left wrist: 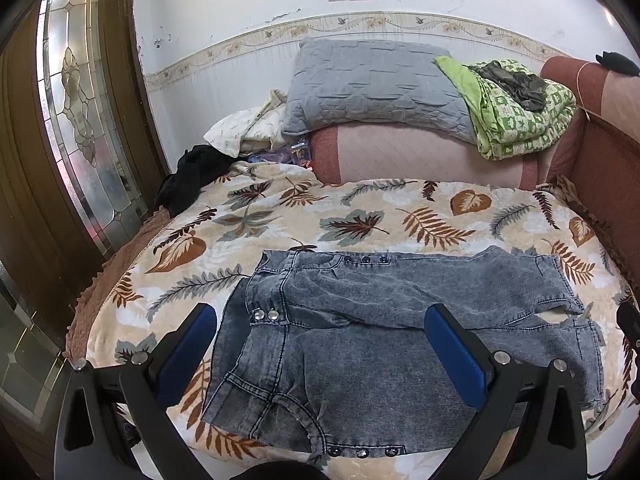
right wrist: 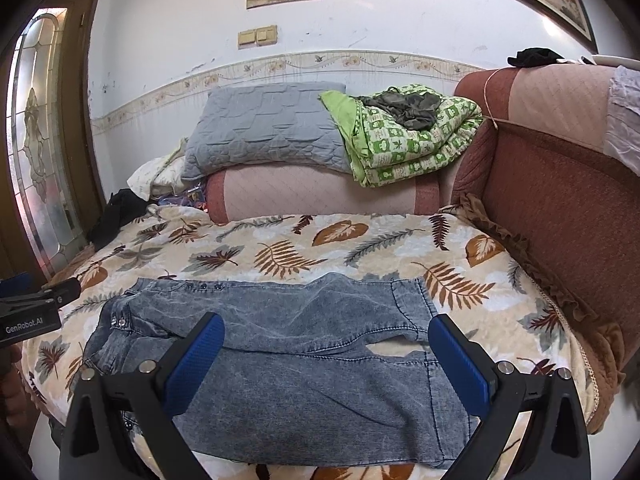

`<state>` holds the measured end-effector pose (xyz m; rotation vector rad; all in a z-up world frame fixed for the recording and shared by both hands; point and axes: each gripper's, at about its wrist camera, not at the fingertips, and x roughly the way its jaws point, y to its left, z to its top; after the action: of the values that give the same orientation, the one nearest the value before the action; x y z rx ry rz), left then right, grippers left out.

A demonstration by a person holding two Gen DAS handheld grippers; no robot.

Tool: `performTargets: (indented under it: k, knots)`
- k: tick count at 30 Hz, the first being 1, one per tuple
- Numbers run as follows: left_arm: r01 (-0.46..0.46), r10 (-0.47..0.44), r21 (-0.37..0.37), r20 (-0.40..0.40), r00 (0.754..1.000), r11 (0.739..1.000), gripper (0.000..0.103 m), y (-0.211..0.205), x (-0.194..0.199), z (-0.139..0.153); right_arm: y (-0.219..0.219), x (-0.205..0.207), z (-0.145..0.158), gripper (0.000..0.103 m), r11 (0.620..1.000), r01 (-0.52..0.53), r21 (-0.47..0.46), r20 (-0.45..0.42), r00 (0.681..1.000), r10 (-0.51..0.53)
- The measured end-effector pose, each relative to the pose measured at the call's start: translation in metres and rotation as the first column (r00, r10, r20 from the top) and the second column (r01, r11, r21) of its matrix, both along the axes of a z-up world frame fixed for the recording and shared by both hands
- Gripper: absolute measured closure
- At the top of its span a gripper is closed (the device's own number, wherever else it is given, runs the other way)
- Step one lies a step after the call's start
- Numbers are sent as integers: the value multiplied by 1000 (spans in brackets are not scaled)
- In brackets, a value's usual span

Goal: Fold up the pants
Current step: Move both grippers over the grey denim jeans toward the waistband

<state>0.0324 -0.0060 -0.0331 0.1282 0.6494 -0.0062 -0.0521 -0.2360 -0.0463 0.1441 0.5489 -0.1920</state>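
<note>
Grey-blue denim pants [left wrist: 360,352] lie flat on the leaf-print blanket [left wrist: 280,220], waistband with snap buttons to the left and legs to the right. They also show in the right wrist view [right wrist: 312,360]. My left gripper [left wrist: 320,312] is open and hovers above the waist end, holding nothing. My right gripper [right wrist: 326,324] is open and hovers above the leg end, holding nothing. The left gripper's body shows at the left edge of the right wrist view [right wrist: 36,308].
A grey pillow [left wrist: 372,84] and a folded green quilt [left wrist: 516,112] rest on a pink bolster [left wrist: 420,156] at the back. A red sofa back [right wrist: 560,208] stands on the right. Dark clothing [left wrist: 188,176] lies at the back left beside a glass-panelled door [left wrist: 76,112].
</note>
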Motion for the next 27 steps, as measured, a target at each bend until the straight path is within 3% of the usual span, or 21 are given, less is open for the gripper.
performTargets:
  k: [27]
  knots:
    - [4,-3,14,-47,999,1000,0,-3,25,-24,-2,27,-21,0,1000,-10,6,-72,997,10]
